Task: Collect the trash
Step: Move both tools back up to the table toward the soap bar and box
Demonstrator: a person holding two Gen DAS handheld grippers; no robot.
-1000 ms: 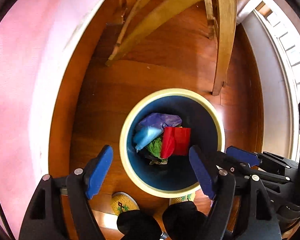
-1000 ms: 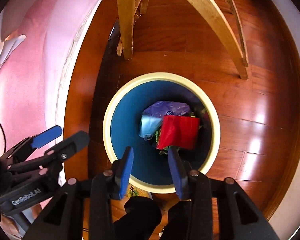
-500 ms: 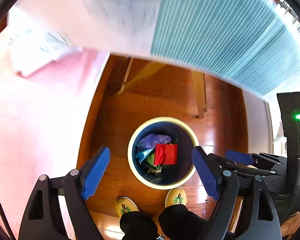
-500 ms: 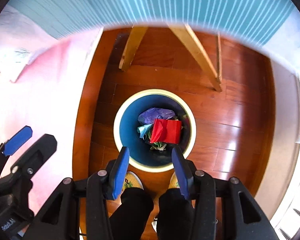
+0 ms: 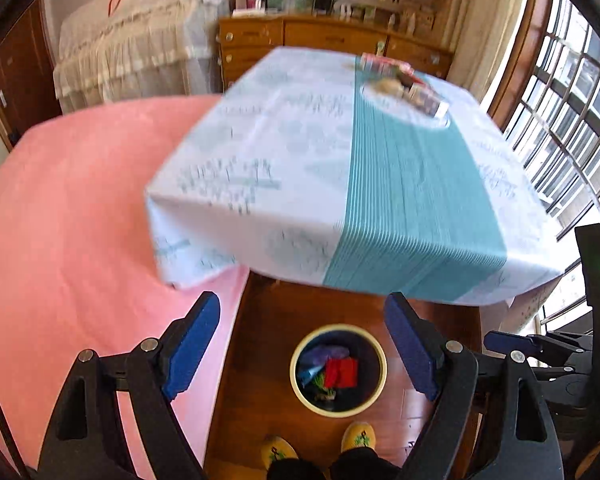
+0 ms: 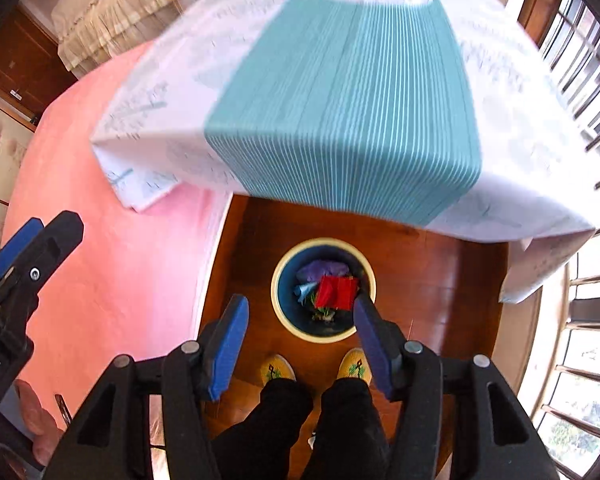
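A round bin (image 5: pixel 366 404) (image 6: pixel 284 312) with a cream rim and blue inside stands on the wooden floor far below both grippers. In it lie a red packet (image 5: pixel 341 372) (image 6: pixel 337 293), a purple wrapper (image 6: pixel 322 269) and a light blue scrap (image 6: pixel 306 290). My left gripper (image 5: pixel 302 342) hangs high above the bin, open, nothing between its blue pads. My right gripper (image 6: pixel 300 342) is also high above the bin, its jaws opening with nothing between them. Several small packets (image 5: pixel 404 86) lie blurred at the far end of the table.
A table (image 5: pixel 300 152) (image 6: pixel 340 92) with a white and teal striped cloth stands beyond the bin. A pink bed (image 5: pixel 68 220) fills the left. A person's yellow slippers (image 6: pixel 278 370) and dark trouser legs stand by the bin. Windows line the right; a wooden dresser (image 5: pixel 284 40) stands at the back.
Both grippers have risen well above the bin, which looks much smaller now; the tabletop has come into view. The right jaws have spread wider. The trash in the bin has not moved.
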